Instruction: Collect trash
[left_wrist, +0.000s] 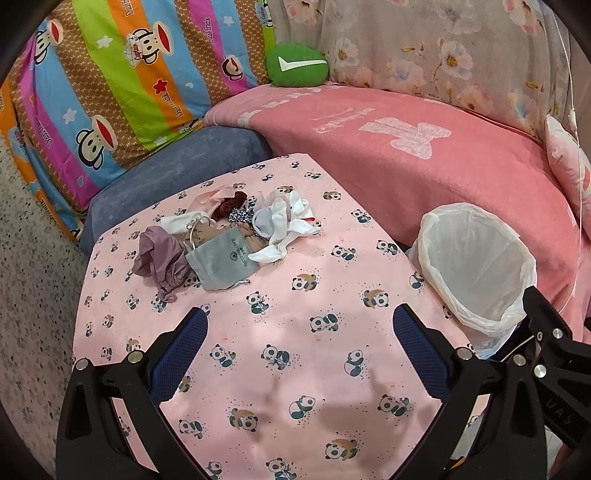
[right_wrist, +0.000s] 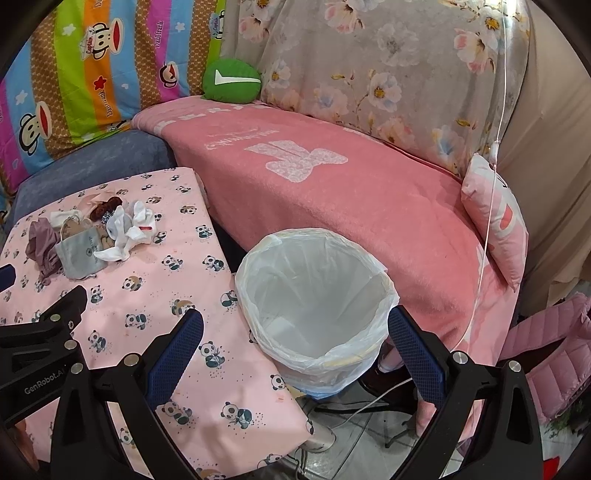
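Note:
A pile of trash lies at the far side of the panda-print table (left_wrist: 295, 369): crumpled white tissue (left_wrist: 284, 221), a grey drawstring pouch (left_wrist: 221, 260), a mauve cloth (left_wrist: 159, 258) and a dark red-brown scrap (left_wrist: 229, 205). The pile also shows in the right wrist view (right_wrist: 92, 232). A bin lined with a white bag (left_wrist: 476, 266) stands off the table's right edge, also in the right wrist view (right_wrist: 314, 306). My left gripper (left_wrist: 299, 328) is open and empty above the table, short of the pile. My right gripper (right_wrist: 295, 328) is open and empty over the bin's near rim.
A pink blanket (right_wrist: 332, 184) covers the sofa behind the table and bin. A green cushion (left_wrist: 295, 66) and striped cartoon quilt (left_wrist: 110, 92) lie at the back. A white cord (right_wrist: 491, 184) hangs at right beside a pink pillow (right_wrist: 495, 221). Cables lie on the floor (right_wrist: 369, 406).

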